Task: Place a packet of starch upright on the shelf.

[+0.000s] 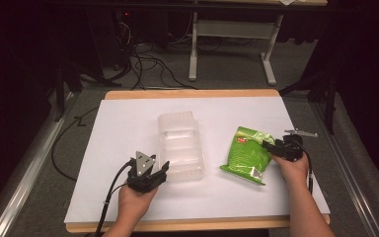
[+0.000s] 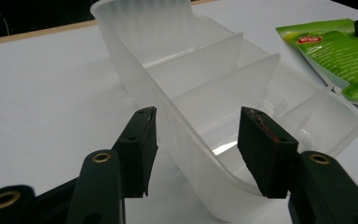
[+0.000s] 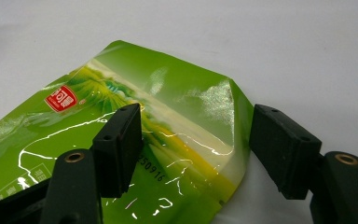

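From the high view, my left gripper (image 1: 154, 170) sat at the near left corner of the clear, ribbed plastic tray with dividers (image 1: 180, 145), which lay in the middle of the white surface (image 1: 118, 128); my right gripper (image 1: 272, 147) reached the right edge of the glossy green foil snack bag (image 1: 245, 155), which lay flat just right of the tray. In the left gripper view, my fingers (image 2: 140, 144) stood wide on either side of the tray's near wall (image 2: 186, 154), one outside and one inside, neither pad pressing on it; the bag (image 2: 342, 56) showed beyond. In the right gripper view, my fingers (image 3: 282, 147) were spread wide about the bag's corner (image 3: 177, 121), the left one over the foil, the right just off its edge, not clamped.
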A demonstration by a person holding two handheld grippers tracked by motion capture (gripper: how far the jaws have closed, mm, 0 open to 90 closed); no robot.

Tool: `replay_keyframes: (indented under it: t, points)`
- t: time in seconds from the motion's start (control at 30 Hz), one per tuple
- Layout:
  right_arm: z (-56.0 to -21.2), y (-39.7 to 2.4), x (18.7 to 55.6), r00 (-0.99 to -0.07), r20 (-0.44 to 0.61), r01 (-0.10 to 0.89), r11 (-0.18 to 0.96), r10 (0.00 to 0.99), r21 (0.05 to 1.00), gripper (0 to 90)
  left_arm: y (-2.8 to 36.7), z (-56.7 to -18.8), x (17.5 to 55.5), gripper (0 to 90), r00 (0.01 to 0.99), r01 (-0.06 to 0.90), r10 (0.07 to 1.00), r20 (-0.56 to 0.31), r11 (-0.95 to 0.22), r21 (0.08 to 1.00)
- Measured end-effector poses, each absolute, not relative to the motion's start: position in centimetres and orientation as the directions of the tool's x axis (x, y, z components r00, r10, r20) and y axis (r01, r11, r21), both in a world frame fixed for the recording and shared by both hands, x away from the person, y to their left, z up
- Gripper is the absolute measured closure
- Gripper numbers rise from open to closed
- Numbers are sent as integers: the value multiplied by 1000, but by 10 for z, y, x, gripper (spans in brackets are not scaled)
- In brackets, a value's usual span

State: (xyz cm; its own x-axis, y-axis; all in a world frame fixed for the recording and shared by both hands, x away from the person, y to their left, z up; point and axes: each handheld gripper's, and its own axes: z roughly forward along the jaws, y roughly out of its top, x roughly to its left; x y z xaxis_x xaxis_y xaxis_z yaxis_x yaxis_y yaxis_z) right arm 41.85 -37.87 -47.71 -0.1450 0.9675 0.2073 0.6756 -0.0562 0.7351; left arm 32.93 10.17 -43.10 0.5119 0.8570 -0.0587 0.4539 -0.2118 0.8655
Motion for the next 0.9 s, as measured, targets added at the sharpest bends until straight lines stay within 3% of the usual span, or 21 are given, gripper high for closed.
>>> replay_keyframes:
  t: [0.07, 0.23, 0.47, 0.6, 0.77, 0.83, 0.9]
  points:
    - [-477, -379, 418, -147, 206, 678, -53, 967, 733, 352, 102, -432, 330, 496, 506, 475, 858, -86, -194, 858]
    - [-477, -378, 418, -144, 209, 680, -57, 967, 731, 355, 107, -436, 335, 695, 470, 513, 880, -77, -200, 835]
    - [-477, -378, 418, -160, 215, 679, -50, 963, 732, 403, 110, -431, 333, 777, 430, 499, 902, -37, -203, 843]
    - [-478, -380, 417, -164, 241, 682, -66, 957, 729, 503, 114, -430, 332, 856, 377, 506, 926, -11, -197, 839]
    - [-478, -382, 417, -159, 257, 685, -81, 953, 724, 602, 114, -431, 327, 860, 341, 497, 940, 14, -193, 846]
    - [-477, -383, 415, -175, 265, 688, -75, 948, 722, 698, 115, -431, 326, 860, 323, 494, 946, 21, -187, 849]
    - [-477, -383, 415, -183, 273, 689, -75, 944, 721, 716, 120, -431, 327, 861, 290, 490, 957, 20, -167, 856]
